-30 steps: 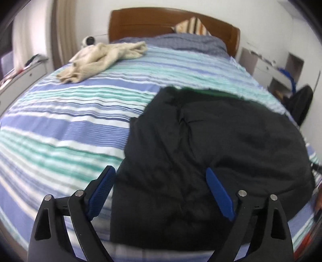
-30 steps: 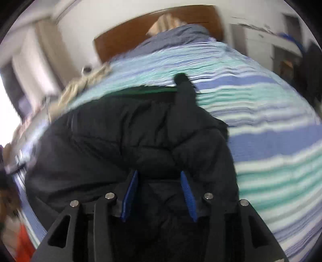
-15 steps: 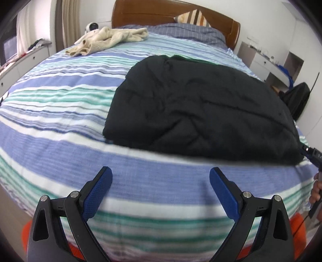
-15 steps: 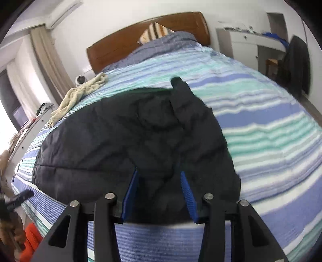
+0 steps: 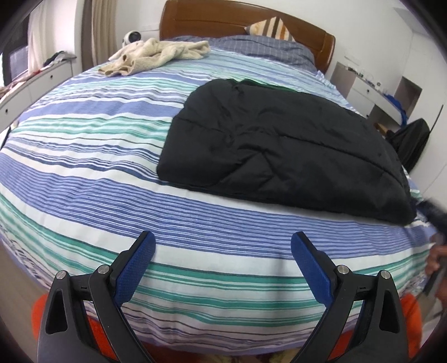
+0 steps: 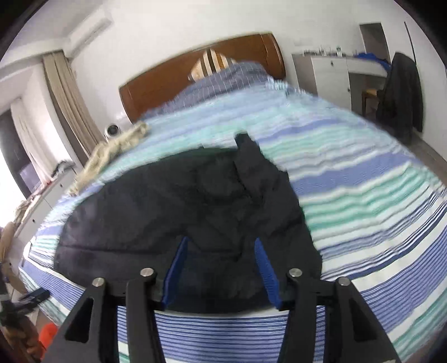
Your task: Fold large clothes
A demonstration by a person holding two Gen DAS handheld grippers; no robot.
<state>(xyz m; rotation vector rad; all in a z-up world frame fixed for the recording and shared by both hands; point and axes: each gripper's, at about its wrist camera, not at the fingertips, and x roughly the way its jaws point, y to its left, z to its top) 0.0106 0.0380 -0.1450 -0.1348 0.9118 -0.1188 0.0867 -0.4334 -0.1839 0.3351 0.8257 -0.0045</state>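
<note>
A black padded jacket [image 5: 279,145] lies folded into a flat block on the striped bed [image 5: 83,156], right of the middle. My left gripper [image 5: 222,237] hangs open over the bed's near edge, short of the jacket, with only bedding between its blue pads. In the right wrist view the jacket [image 6: 181,201] fills the centre. My right gripper [image 6: 220,241] is over its near edge with its jaws opening. The jacket shows between the pads, which do not press on it.
A crumpled beige garment [image 5: 156,54] lies at the bed's far left near the wooden headboard [image 5: 223,22]. A striped pillow [image 5: 271,26] rests against the headboard. White cabinets [image 6: 329,75] and a dark coat on a chair [image 6: 402,95] stand to the right. Something orange [image 5: 408,315] sits below the bed edge.
Both grippers have drawn back from over the jacket toward the bed's near edge. The left one now has only bedding in front. The right gripper's jaws have widened.
</note>
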